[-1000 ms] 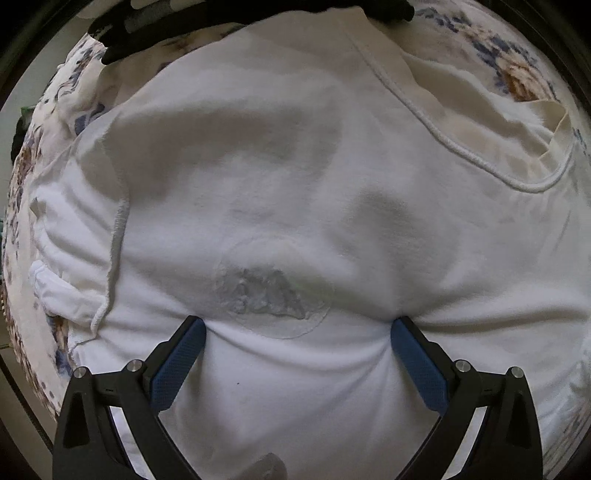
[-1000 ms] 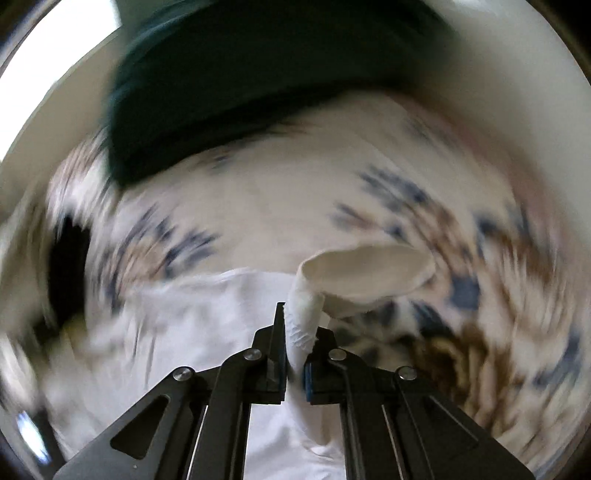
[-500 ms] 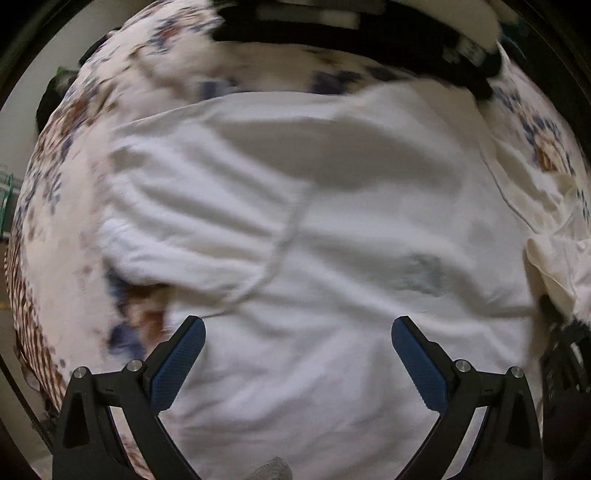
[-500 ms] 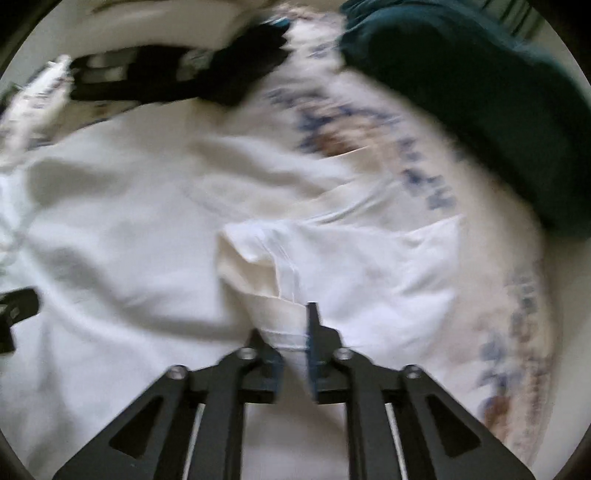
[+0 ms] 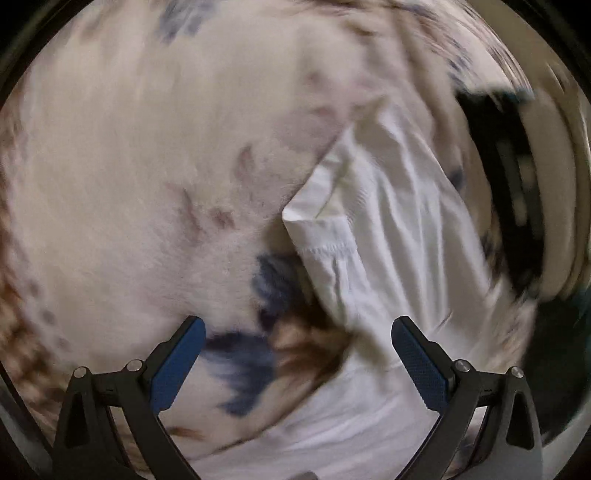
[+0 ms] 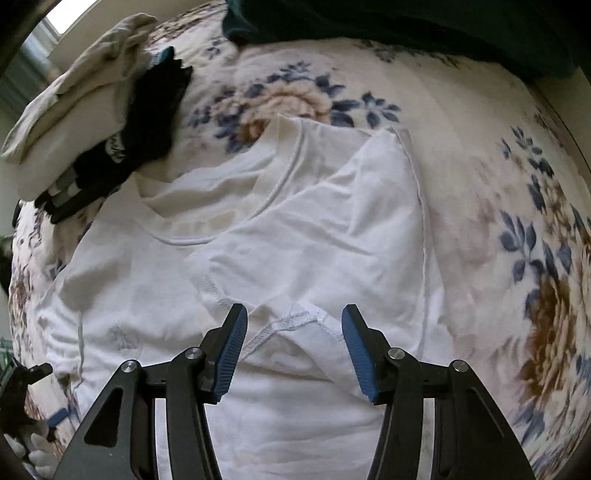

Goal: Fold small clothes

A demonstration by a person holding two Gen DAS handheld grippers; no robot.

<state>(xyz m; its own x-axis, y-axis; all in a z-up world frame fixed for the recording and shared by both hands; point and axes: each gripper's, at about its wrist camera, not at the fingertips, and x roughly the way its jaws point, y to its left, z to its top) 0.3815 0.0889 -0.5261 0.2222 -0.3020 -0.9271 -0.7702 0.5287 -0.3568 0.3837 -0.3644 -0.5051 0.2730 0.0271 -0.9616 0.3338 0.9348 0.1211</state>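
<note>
Right gripper (image 6: 293, 347), pointing steeply down, has its jaws opening; the blue pads (image 6: 232, 350) stand clear of the cloth, and the folded sleeve seam (image 6: 291, 321) of the white T-shirt (image 6: 295, 240) lies between and just beyond them, unpressed. That sleeve is turned inward over the shirt's chest, and the ribbed neckline (image 6: 273, 184) lies farther out, toward the top of the view. The shirt rests flat on a floral blanket (image 6: 517, 229), with a beige garment (image 6: 74, 92) and a black garment (image 6: 155, 107) piled at the upper left and a dark green cloth (image 6: 406, 22) along the top edge. Left gripper (image 5: 297, 354) has its jaws wide apart and holds nothing; the blurred view shows the blanket beneath it, and the shirt's other sleeve (image 5: 369, 229) lies just beyond its right-hand finger, not touched.
</note>
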